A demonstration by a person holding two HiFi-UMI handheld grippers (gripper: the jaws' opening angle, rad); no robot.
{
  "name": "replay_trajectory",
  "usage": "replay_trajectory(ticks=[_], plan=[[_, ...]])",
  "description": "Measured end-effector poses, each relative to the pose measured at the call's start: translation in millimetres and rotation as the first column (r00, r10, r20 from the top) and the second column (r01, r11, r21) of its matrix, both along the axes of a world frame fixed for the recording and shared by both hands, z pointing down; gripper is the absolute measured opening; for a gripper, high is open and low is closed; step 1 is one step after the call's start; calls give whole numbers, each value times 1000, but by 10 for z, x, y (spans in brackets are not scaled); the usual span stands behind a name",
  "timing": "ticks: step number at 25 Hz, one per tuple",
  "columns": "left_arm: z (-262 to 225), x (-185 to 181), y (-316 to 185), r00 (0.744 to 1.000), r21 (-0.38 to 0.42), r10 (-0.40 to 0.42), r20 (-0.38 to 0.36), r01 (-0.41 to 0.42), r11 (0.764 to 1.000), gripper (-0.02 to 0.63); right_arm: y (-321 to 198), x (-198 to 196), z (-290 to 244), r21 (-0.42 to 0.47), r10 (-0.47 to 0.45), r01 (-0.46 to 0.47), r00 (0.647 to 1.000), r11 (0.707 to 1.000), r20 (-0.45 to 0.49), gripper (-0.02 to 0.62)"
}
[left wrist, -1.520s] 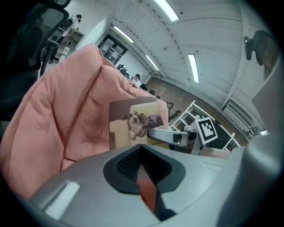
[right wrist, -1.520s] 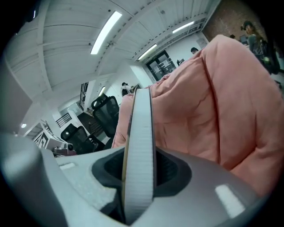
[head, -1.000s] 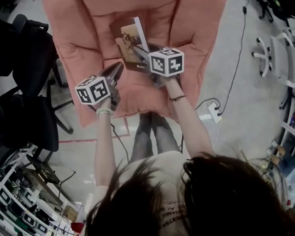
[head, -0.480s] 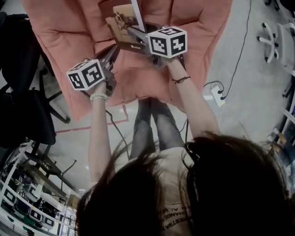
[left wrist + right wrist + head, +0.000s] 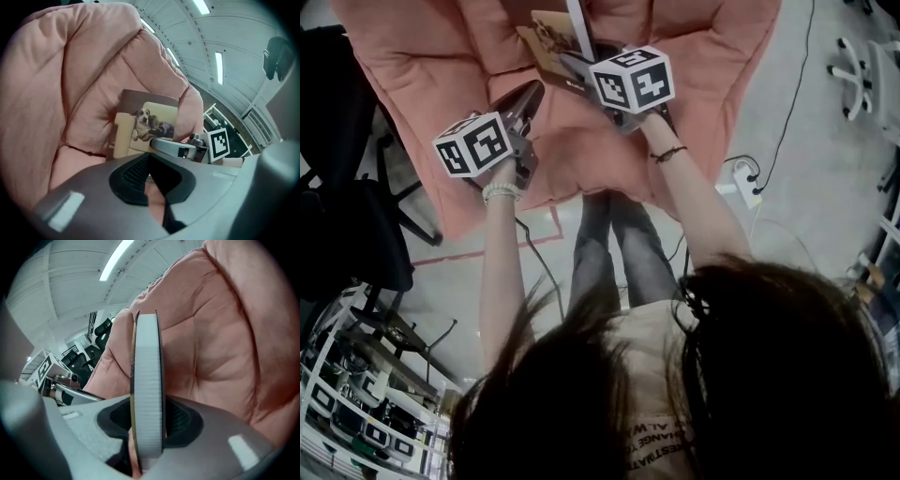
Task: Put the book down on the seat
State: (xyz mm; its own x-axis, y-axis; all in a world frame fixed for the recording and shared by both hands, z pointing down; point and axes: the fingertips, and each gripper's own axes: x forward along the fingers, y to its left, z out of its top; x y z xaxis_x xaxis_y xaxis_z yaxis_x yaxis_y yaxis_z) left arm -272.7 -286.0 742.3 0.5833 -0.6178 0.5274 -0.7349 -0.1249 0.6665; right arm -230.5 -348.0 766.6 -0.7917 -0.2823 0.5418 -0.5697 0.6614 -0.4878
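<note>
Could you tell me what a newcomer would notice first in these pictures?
The big pink cushioned seat fills the top of the head view. Over it, the right gripper clamps a book upright, a dog pictured on its cover. The left gripper hovers beside it, empty.

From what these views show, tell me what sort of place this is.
Likely a lab or workshop, not a home: a power strip with cables on bare floor, black office chairs, and strip lights on the ceiling.

left claw [image 5: 532, 90], right claw [image 5: 570, 64]: grey, marker-cubed | top [image 5: 642, 412]: beige, printed | trousers [image 5: 614, 253]: grey
</note>
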Motion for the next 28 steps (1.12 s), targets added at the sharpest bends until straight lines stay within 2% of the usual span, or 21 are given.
replay_trajectory(ticks=[6,11,16,21,28], plan=[[15,42,71,1000,-11,-3,-14,3,1000,-12,11,94,51,-29,47,-47,999,998,-16,151],[10,49,117,1000,-11,-4,-7,4,1000,-12,-8,166,63,-18,94,-95,994,995,-53,164],[13,70,182,1000,-19,-11,-24,11,1000,-11,-117,339,50,-14,236,-237,969,971,-76,202],[32,79,220,1000,-18,-16,-24,15,1000,-12,-156,460,96,7,278,-279,953,960,-120,230],[26,107,279,998,-20,-8,-63,7,1000,-12,-132,551,152,10,329,-331,931,943,-158,239]])
